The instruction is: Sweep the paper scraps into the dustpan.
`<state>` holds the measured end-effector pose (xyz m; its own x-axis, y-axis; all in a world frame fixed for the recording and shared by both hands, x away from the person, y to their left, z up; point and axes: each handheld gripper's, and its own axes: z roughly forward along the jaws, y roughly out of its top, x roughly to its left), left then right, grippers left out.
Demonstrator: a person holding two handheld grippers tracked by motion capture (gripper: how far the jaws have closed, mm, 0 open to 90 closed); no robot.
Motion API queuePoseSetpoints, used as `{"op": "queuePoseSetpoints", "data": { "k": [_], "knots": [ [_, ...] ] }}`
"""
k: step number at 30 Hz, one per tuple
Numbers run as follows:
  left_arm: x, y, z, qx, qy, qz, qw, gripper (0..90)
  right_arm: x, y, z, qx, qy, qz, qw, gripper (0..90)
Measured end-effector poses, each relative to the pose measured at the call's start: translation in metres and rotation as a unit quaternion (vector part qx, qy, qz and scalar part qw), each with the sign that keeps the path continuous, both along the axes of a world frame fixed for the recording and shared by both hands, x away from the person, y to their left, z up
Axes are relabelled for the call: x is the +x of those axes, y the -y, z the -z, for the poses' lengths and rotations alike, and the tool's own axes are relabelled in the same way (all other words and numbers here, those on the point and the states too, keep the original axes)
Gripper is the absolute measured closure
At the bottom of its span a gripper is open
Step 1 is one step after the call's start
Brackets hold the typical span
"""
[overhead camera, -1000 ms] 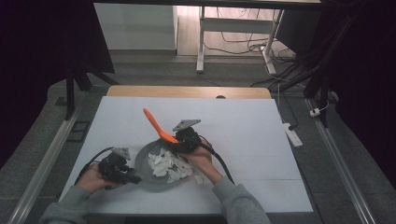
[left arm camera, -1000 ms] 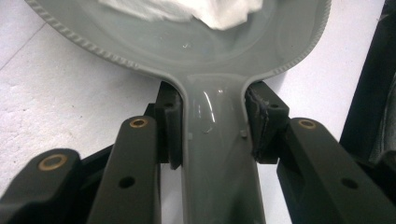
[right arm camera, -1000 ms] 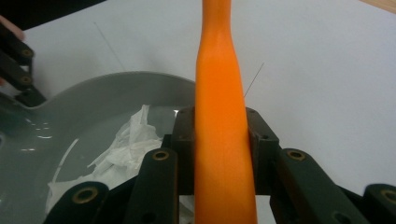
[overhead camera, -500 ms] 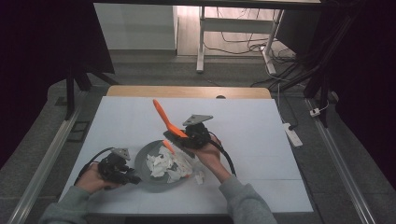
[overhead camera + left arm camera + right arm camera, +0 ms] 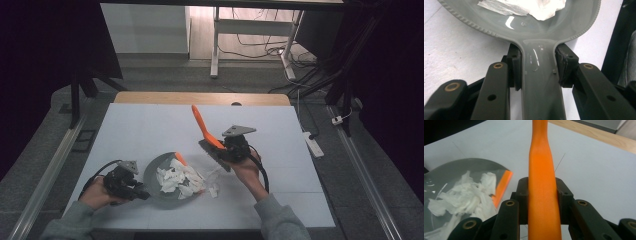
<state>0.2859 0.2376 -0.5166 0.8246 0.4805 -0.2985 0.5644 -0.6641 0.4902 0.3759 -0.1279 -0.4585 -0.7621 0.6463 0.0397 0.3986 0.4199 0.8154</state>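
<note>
Gripping the grey dustpan point(image 5: 541, 82) handle, left tool point(image 5: 537, 67) pads show close up.

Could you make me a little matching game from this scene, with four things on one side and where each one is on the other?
Things:
1. grey dustpan
2. orange brush
3. white paper scraps
4. wooden strip

Places or states:
A. lying piled inside the pan
B. clamped by its handle in the left gripper
C. along the far edge of the table
D. clamped in the right gripper, lifted off to the pan's right

Pairs: 1-B, 2-D, 3-A, 4-C
</note>
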Motion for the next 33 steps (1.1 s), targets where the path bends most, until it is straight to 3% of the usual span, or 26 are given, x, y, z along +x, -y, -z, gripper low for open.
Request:
{"op": "queuePoseSetpoints", "data": {
  "k": [7, 13, 25, 33],
  "knots": [
    [-0.004, 0.001, 0.000, 0.001, 0.000, 0.004, 1.0000, 61.2, -0.003, 0.025, 0.006, -0.005, -0.004, 0.032, 0.9995, 70.3],
    [-0.007, 0.002, -0.001, 0.001, -0.001, 0.010, 0.9999, 61.2, -0.002, 0.033, 0.013, -0.026, -0.006, 0.046, 0.9986, 70.3],
    [-0.014, 0.009, -0.004, 0.001, -0.002, 0.027, 0.9996, 61.2, 0.003, 0.028, 0.025, -0.038, -0.025, 0.059, 0.9972, 70.3],
    [-0.015, 0.014, -0.004, 0.006, -0.004, 0.028, 0.9996, 61.2, 0.001, 0.017, 0.031, -0.044, -0.035, 0.051, 0.9971, 70.3]
  ]
}}
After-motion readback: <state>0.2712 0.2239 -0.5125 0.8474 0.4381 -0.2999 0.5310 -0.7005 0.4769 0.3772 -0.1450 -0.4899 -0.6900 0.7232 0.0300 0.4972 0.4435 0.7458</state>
